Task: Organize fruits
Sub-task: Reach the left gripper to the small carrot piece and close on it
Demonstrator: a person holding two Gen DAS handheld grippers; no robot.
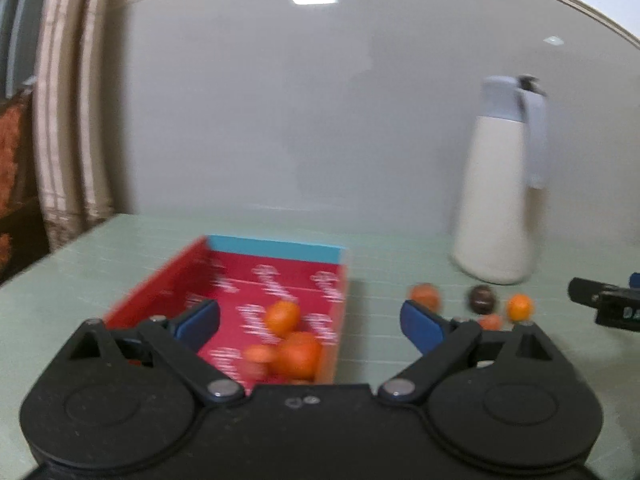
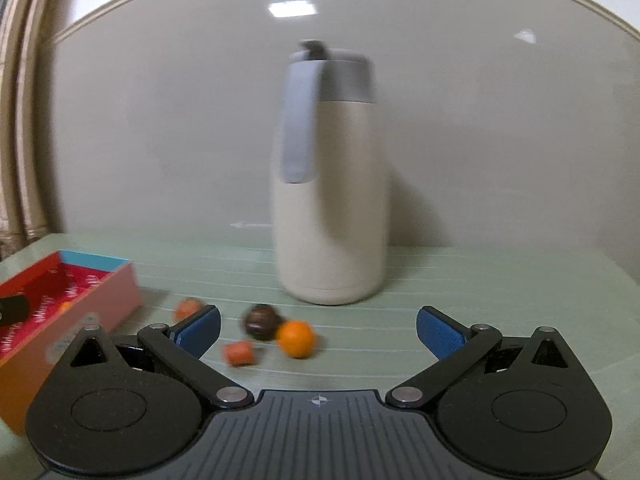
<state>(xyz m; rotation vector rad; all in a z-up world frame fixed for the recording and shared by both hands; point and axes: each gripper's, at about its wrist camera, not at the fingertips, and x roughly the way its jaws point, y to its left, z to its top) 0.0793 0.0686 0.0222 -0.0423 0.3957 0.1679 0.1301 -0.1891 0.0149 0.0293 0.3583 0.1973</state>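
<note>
A red box point(image 1: 236, 280) with a blue far wall lies open on the green table and holds several orange fruits point(image 1: 298, 354). My left gripper point(image 1: 310, 320) is open and empty above the box's right part. Loose fruits lie right of the box: an orange one point(image 2: 296, 338), a dark brown one point(image 2: 260, 322), a small orange piece point(image 2: 239, 353) and another point(image 2: 187, 308). My right gripper point(image 2: 318, 326) is open and empty just above and in front of them. The box also shows at the left of the right wrist view point(image 2: 100, 296).
A tall cream jug point(image 2: 332, 200) with a grey lid and handle stands behind the loose fruits near the wall. A curtain point(image 1: 68, 120) hangs at the left. The right gripper's tip shows at the left wrist view's right edge point(image 1: 608, 300).
</note>
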